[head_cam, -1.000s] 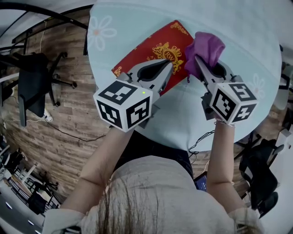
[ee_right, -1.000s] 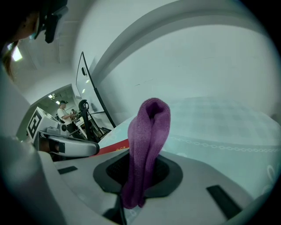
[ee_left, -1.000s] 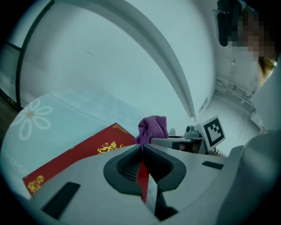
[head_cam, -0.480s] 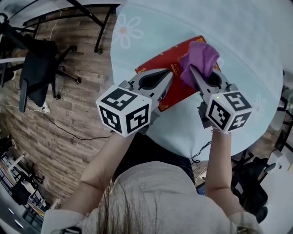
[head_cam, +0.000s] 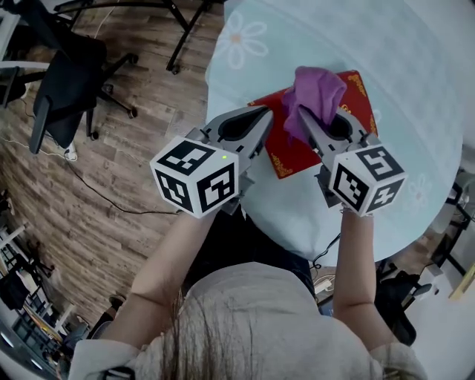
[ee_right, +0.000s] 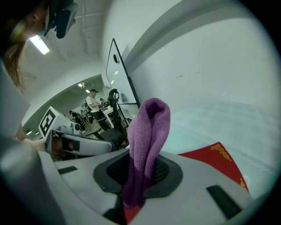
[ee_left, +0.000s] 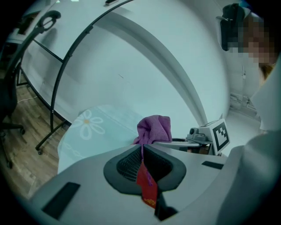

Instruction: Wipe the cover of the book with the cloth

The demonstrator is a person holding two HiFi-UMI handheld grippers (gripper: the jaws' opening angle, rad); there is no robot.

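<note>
A red book with gold ornament lies on the round pale-blue tablecloth, near its front edge. My left gripper is at the book's left edge. In the left gripper view its jaws are shut on a thin red strip of the book. My right gripper is shut on a bunched purple cloth, which hangs over the cover's left half. In the right gripper view the cloth stands up between the jaws, with the book below and to the right.
A white flower print marks the tablecloth at the far left. Beyond the table's left rim lie a wooden floor, a black office chair, black frame legs and a cable. The person's arms and head fill the lower view.
The right gripper has carried the cloth from the book's right corner onto its cover, toward the left gripper. The left gripper has stayed on the book's edge. The head view has shifted left.
</note>
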